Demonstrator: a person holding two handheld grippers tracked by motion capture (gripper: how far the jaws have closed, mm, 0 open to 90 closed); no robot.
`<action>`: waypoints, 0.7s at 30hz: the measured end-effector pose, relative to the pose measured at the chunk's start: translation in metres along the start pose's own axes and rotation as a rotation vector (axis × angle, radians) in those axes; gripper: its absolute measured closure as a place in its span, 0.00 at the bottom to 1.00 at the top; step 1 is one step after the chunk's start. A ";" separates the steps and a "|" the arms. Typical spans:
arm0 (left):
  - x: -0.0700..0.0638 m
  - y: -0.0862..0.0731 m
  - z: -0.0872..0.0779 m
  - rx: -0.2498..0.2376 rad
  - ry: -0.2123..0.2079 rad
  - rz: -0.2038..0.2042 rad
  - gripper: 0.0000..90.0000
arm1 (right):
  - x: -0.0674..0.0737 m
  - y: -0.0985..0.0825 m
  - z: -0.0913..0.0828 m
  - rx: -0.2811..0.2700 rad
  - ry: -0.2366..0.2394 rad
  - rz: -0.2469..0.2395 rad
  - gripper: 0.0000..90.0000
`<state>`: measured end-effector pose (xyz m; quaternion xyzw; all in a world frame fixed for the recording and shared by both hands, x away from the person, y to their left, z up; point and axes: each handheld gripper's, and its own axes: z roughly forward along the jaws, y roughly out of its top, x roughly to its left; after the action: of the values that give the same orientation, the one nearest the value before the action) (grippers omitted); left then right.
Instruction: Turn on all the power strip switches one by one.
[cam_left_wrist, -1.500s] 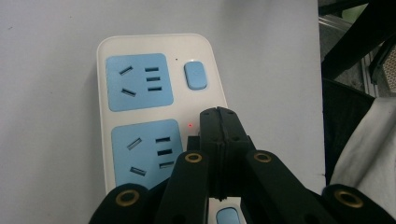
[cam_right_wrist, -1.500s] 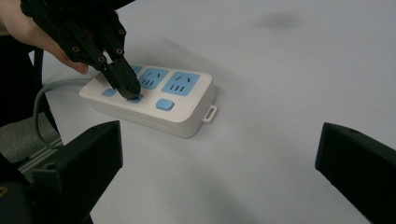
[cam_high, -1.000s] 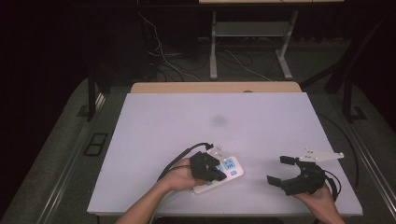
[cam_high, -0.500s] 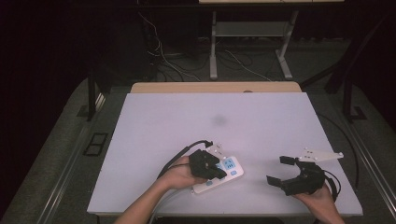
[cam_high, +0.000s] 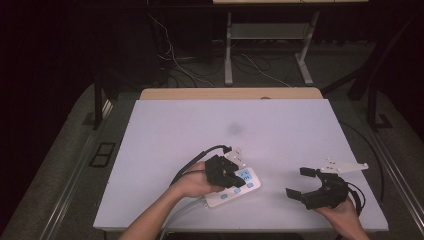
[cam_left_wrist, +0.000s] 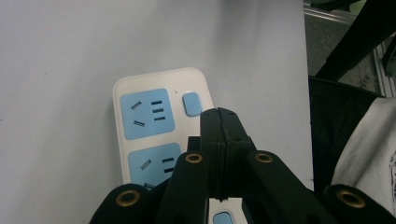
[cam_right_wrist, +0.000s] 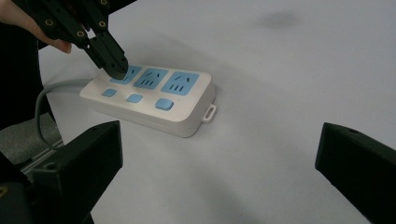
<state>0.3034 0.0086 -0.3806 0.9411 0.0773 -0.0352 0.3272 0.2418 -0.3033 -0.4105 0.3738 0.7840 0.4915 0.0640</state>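
A white plastic power strip with rounded corners lies flat at the near edge of the table, left of centre, its long axis running from near-left to far-right. Its top face carries three pale blue socket panels in a row and, alongside them, three small blue rounded switch buttons. A small moulded loop tab projects from its far-right end, and a smooth grey cable leaves the near-left end and drops over the table's near edge.

The left hand-held gripper, of matt black plastic with brass-coloured pivot rivets, has its jaws pressed fully together with nothing between them. In the right gripper view its joined tip rests on the top face of the strip at the socket panel nearest the cable. A black cable loops from it to the left across the table.

The right hand-held gripper is near the table's near-right corner, well apart from the strip, its blocky black jaws spread wide and empty. A flat grey three-cornered plate sits on top of it.

The table top is a plain, smooth, pale grey sheet bearing one faint dark smudge towards its centre; a strip of light wood shows along its far edge.
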 end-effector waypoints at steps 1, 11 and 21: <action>0.000 0.001 -0.001 0.001 0.002 0.002 0.99 | 0.000 0.000 0.000 0.000 0.000 0.001 0.01; 0.005 0.017 -0.006 -0.005 0.020 0.027 0.99 | 0.000 0.000 0.000 0.000 -0.001 -0.002 0.01; 0.011 0.030 -0.001 -0.006 0.022 0.036 0.99 | 0.000 0.000 -0.001 -0.005 -0.002 0.000 0.01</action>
<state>0.3194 -0.0121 -0.3629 0.9417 0.0640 -0.0185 0.3297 0.2413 -0.3040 -0.4100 0.3739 0.7828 0.4931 0.0656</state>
